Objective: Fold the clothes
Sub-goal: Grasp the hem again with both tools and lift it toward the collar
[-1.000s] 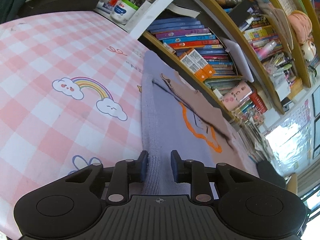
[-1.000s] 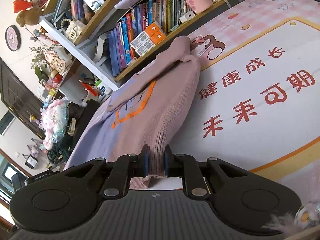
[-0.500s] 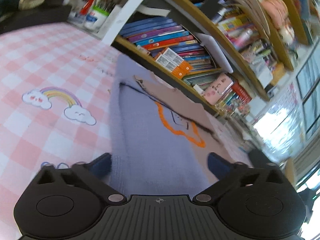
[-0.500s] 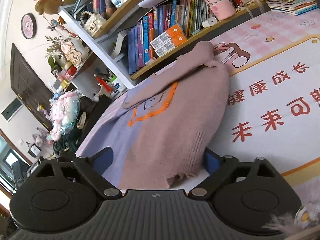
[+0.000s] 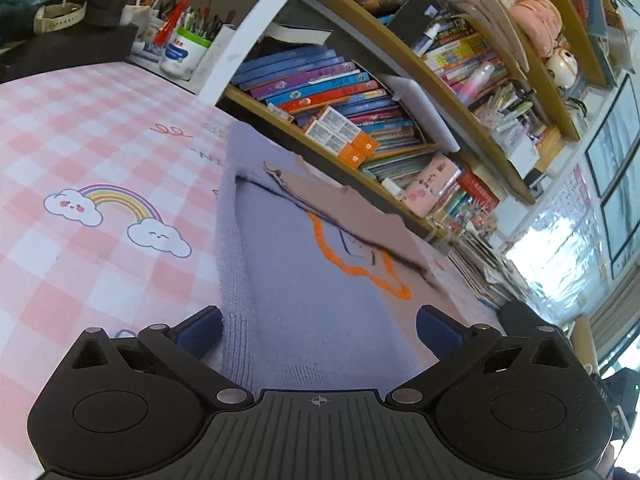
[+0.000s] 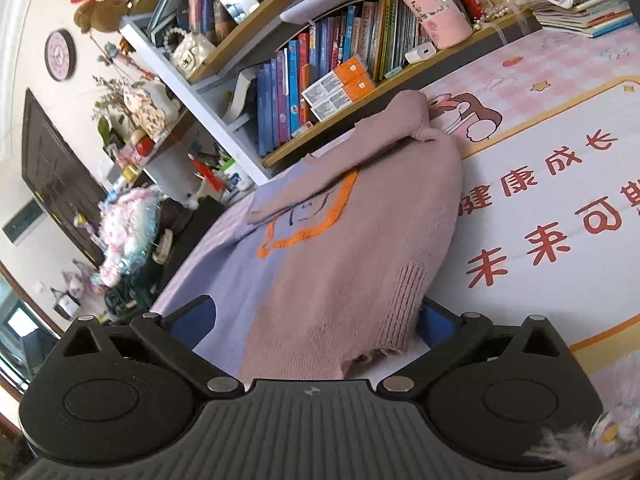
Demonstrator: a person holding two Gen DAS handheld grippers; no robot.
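A knit sweater, half lilac and half dusty pink with an orange outline motif, lies flat on the pink checked mat. In the left wrist view its lilac half (image 5: 304, 280) runs away from my left gripper (image 5: 320, 330), which is open wide over the hem. In the right wrist view the pink half (image 6: 352, 264) lies under my right gripper (image 6: 316, 320), also open wide, its jaws either side of the ribbed hem (image 6: 404, 300). Both sleeves are folded in across the chest. Neither gripper holds anything.
A bookshelf (image 5: 360, 120) full of books runs along the sweater's far edge. A pen pot (image 5: 184, 48) stands at the back left. The mat (image 5: 80, 152) has rainbow and cloud prints; its other side has red Chinese characters (image 6: 560, 240).
Both grippers were shut on the sweater's hem a second ago. They have opened wide and let go, and the hem now lies on the mat.
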